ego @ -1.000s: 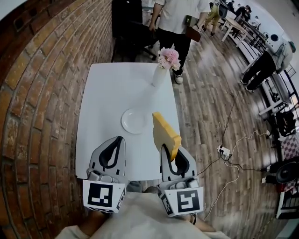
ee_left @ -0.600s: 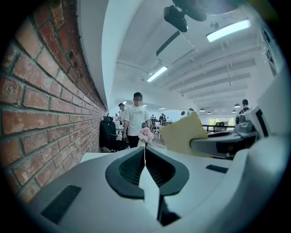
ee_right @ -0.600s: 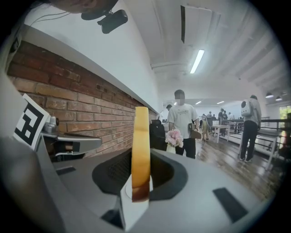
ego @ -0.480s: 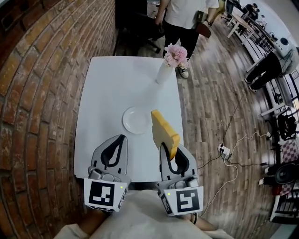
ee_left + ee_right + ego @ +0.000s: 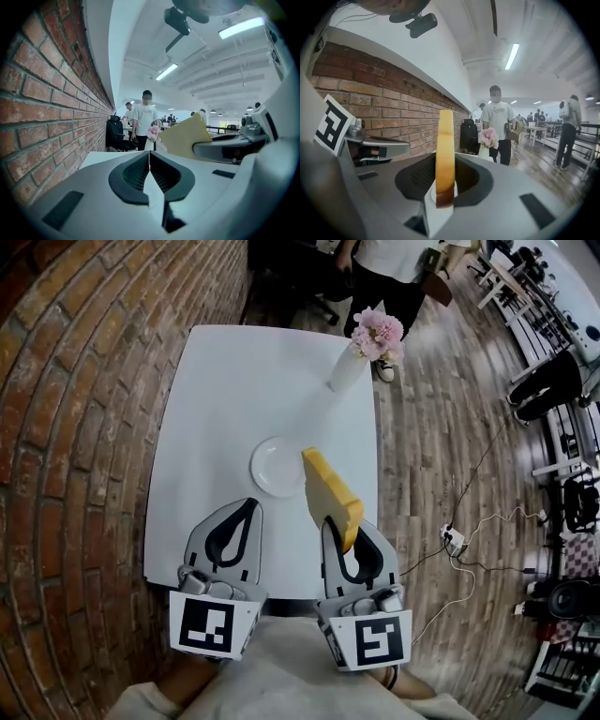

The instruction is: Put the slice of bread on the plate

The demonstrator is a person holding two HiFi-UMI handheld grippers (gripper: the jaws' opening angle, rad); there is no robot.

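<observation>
The yellow slice of bread [image 5: 330,495] stands on edge, and my right gripper [image 5: 343,527] is shut on its lower end. It hangs over the white table [image 5: 234,381], just right of the small white plate [image 5: 277,466] and a little nearer to me. In the right gripper view the slice of bread [image 5: 445,140] shows edge-on, upright between the jaws. My left gripper [image 5: 240,514] is shut with nothing in it, near the table's front edge and left of the plate. In the left gripper view the jaws of my left gripper [image 5: 149,154] meet, and the bread [image 5: 185,138] shows to the right.
A white vase with pink flowers [image 5: 367,345] stands at the table's far right. A person [image 5: 398,268] stands beyond the far edge, next to a dark chair [image 5: 115,133]. A brick surface [image 5: 75,427] lies along the table's left side. A power strip with cables [image 5: 452,540] lies on the wooden floor to the right.
Both grippers have moved forward and down over the table's near edge. The bread is now closer to the plate. Both sets of jaws stay as they were.
</observation>
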